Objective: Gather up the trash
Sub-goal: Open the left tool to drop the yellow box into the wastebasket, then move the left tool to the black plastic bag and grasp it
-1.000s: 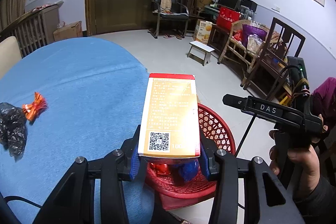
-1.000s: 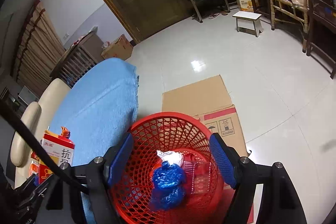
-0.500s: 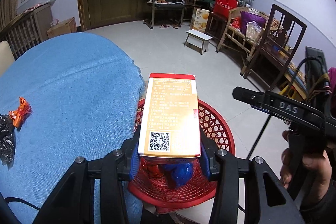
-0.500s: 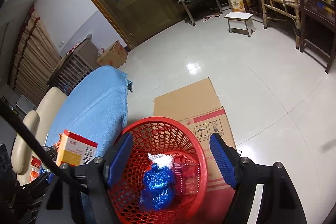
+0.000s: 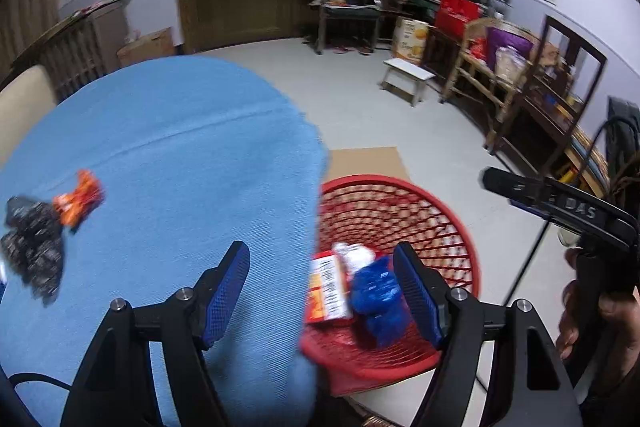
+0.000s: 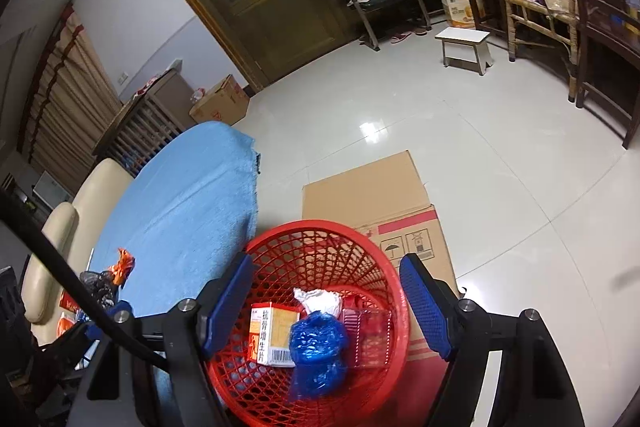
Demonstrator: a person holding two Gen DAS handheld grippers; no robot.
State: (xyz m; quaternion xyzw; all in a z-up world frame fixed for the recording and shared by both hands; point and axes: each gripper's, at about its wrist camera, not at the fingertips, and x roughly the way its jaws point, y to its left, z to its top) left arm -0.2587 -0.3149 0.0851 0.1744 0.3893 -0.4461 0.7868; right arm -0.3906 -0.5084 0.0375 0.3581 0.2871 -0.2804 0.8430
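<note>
The orange medicine box (image 6: 272, 331) lies inside the red mesh basket (image 6: 320, 239), beside a crumpled blue bag (image 6: 316, 347) and white paper (image 6: 318, 301). In the left wrist view the box (image 5: 326, 287) rests in the basket (image 5: 420, 195) below my left gripper (image 5: 322, 291), whose jaws are opening with nothing pressed between them. My right gripper (image 6: 326, 303) hovers open above the basket, empty. On the blue tablecloth (image 5: 168, 155) lie an orange wrapper (image 5: 78, 203) and a black bag (image 5: 34, 243).
A flattened cardboard box (image 6: 372, 191) lies on the floor under and behind the basket. A cream chair (image 6: 64, 223) stands by the table. A small stool (image 6: 466, 47), wooden chairs and shelves line the far wall. A person's hand (image 5: 592, 311) holds the right gripper's handle.
My left gripper let go of the orange box, which dropped into the red basket. Its jaws spread wider and it swung left toward the table. The right gripper stayed put.
</note>
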